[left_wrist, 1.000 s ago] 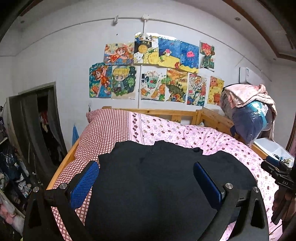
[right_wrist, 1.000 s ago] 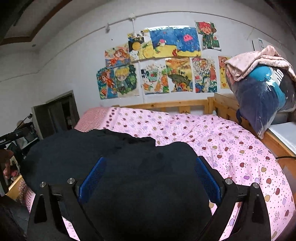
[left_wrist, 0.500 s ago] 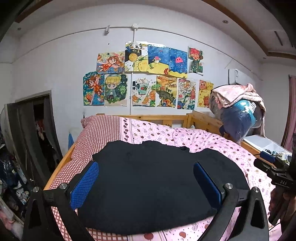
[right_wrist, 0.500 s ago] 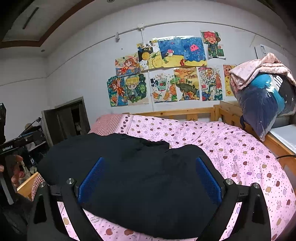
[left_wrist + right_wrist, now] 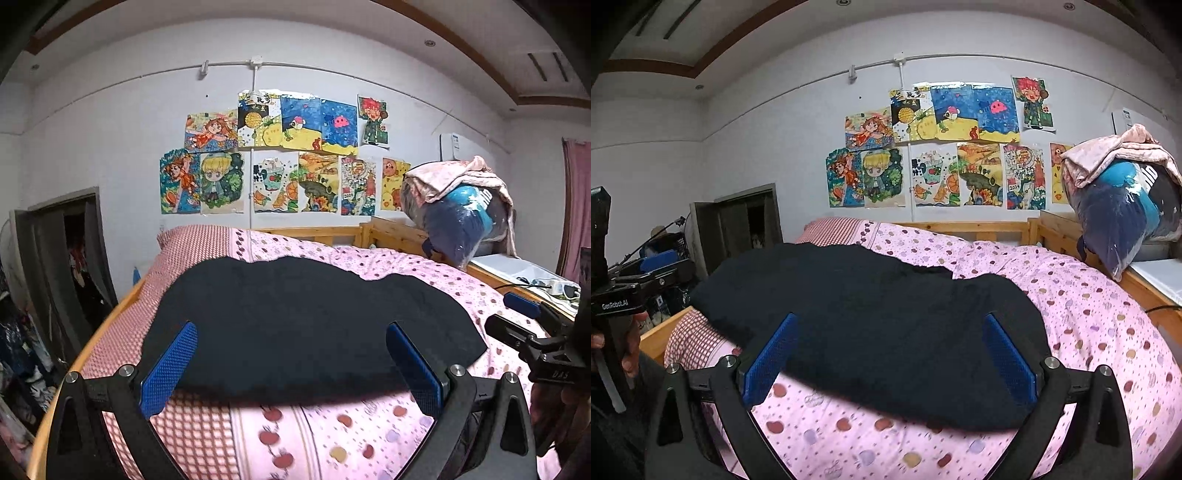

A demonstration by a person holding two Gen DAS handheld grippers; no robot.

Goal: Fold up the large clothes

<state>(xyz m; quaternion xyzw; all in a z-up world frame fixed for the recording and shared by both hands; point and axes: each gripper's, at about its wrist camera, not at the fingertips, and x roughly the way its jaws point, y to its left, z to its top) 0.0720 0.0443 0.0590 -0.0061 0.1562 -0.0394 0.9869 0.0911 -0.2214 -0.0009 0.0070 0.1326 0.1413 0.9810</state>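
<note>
Black garment (image 5: 306,317) lies spread flat across the pink dotted bedspread (image 5: 1089,332), near its foot edge, giving a broad surface for folding. Left gripper (image 5: 291,363) and right gripper (image 5: 888,356) hover at the garment's near hem, jaws wide apart, holding nothing.

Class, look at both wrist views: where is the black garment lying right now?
The black garment lies spread flat on the pink spotted bedspread, near the bed's front edge, just ahead of both open grippers.
</note>
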